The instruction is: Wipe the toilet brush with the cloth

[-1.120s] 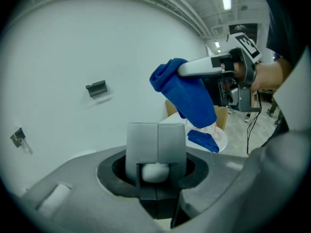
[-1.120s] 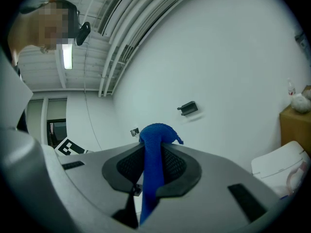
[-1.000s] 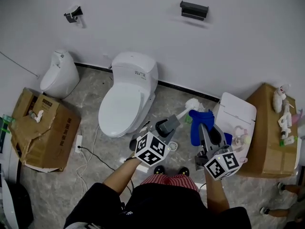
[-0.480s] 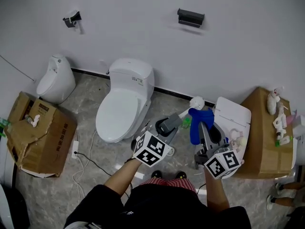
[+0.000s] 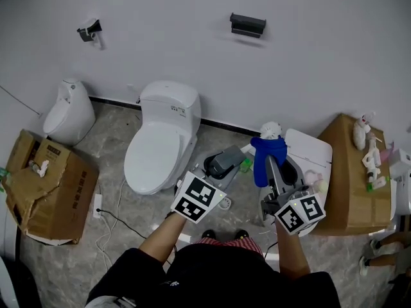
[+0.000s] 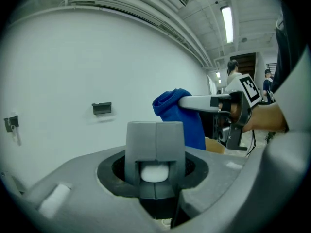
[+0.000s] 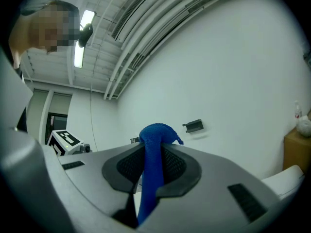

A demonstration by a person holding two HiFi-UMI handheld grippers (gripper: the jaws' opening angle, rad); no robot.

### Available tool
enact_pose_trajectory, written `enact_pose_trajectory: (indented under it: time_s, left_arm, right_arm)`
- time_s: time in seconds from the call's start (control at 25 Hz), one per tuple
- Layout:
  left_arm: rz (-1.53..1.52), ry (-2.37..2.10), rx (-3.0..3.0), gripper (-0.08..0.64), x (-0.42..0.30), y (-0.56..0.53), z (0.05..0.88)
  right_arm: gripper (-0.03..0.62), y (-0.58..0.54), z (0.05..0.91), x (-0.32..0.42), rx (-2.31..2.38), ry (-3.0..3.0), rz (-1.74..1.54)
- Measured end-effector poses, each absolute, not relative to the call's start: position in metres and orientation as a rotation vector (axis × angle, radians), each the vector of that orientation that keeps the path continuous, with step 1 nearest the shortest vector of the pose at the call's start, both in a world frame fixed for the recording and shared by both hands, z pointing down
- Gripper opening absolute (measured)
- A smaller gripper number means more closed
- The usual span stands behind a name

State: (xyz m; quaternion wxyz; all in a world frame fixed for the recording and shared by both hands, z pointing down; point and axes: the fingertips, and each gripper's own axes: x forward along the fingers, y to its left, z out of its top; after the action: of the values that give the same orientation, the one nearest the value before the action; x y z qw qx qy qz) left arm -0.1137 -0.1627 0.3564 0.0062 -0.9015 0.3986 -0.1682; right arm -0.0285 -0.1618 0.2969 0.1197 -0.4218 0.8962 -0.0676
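The toilet brush's white handle (image 6: 154, 172) is clamped in my left gripper (image 6: 155, 130), which is shut on it. In the head view that gripper (image 5: 226, 162) points right and up, and the brush's white head (image 5: 271, 130) shows just above the blue cloth (image 5: 268, 159). My right gripper (image 5: 273, 165) is shut on the cloth, which hangs right beside the brush head. In the right gripper view the cloth (image 7: 152, 174) runs pinched between the jaws of the gripper (image 7: 154, 142). The left gripper view shows the cloth (image 6: 180, 115) beyond its own jaws. Whether cloth and brush touch is hidden.
A white toilet (image 5: 160, 143) stands left of the grippers and a urinal (image 5: 64, 111) stands at the far left. Cardboard boxes sit at left (image 5: 48, 185) and right (image 5: 350, 178), the right one bearing bottles (image 5: 369, 143). A white tank lid (image 5: 311, 149) leans nearby. A cable (image 5: 119, 217) crosses the floor.
Both grippers have risen. The brush head has swung up to the top of the cloth, and the left gripper has tilted upward.
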Motion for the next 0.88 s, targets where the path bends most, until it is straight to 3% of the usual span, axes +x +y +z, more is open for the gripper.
enact_pose_trajectory:
  time_s: [0.88]
  left_arm:
    - [-0.328, 1.127, -2.768, 0.164, -0.095, -0.145, 0.286]
  right_arm:
    - [0.067, -0.155, 0.255, -0.038, -1.127, 2.640, -0.040]
